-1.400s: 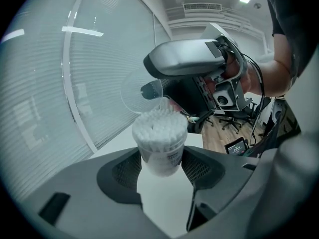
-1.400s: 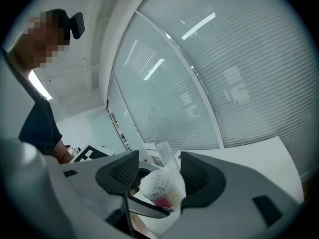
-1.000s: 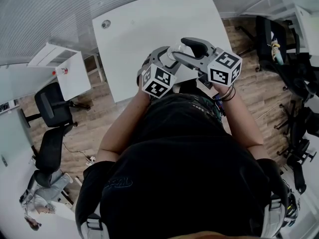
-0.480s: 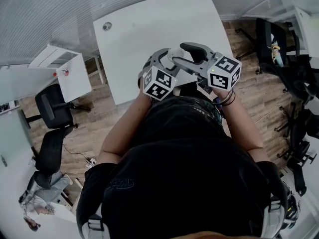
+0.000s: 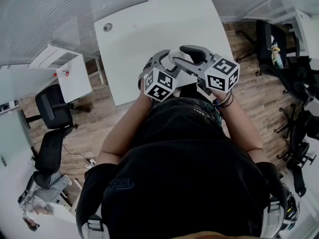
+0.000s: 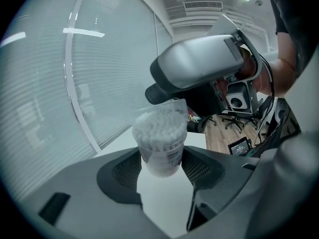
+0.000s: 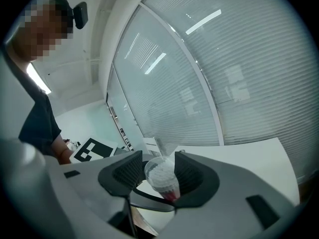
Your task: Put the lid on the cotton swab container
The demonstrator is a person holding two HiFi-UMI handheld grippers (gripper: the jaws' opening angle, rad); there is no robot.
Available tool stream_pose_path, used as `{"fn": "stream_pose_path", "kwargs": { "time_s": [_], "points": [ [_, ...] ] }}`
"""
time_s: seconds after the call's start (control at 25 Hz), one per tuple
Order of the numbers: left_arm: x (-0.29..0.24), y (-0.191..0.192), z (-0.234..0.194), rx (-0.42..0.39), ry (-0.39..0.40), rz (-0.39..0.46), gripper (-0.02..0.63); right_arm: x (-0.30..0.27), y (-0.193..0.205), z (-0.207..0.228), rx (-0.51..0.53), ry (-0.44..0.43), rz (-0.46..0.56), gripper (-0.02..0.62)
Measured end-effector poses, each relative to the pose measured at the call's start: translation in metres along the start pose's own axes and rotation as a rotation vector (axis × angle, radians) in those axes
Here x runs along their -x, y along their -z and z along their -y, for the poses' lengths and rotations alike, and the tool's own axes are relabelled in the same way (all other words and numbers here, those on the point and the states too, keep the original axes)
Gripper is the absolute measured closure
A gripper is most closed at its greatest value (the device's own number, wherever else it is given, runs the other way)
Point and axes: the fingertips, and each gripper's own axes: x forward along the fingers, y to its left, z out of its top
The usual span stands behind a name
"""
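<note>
The clear cotton swab container [image 6: 160, 138], packed with white swabs, stands upright between my left gripper's [image 6: 160, 166] pads, which are shut on its lower part. A clear lid [image 6: 175, 106] sits on its rim. My right gripper [image 7: 160, 171] reaches in from the other side, its grey body [image 6: 199, 68] right above the cup. Its jaws have just been closing with the lidded top [image 7: 160, 164] between them, and a sliver of gap still shows at the pads. In the head view both grippers [image 5: 168, 59] [image 5: 180, 54] meet over the white table's [image 5: 149, 29] near edge.
The left gripper's marker cube [image 7: 94, 151] shows behind the cup. A white cabinet [image 5: 65, 73] and black office chairs [image 5: 52, 108] stand to the left, with more chairs [image 5: 279, 44] to the right. A blind-covered glass wall runs behind the table.
</note>
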Motion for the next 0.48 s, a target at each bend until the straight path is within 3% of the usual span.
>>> {"fn": "stream_pose_path", "kwargs": {
  "time_s": [0.2, 0.48],
  "points": [
    [0.0001, -0.0007, 0.0005, -0.004, -0.003, -0.003, 0.344, 0.0003, 0.0025, 0.0046, 0.019, 0.045, -0.014, 0.411],
    [0.0011, -0.0032, 0.0028, -0.003, -0.012, -0.002, 0.344, 0.0020, 0.0046, 0.0080, 0.043, 0.084, -0.034, 0.413]
  ]
}}
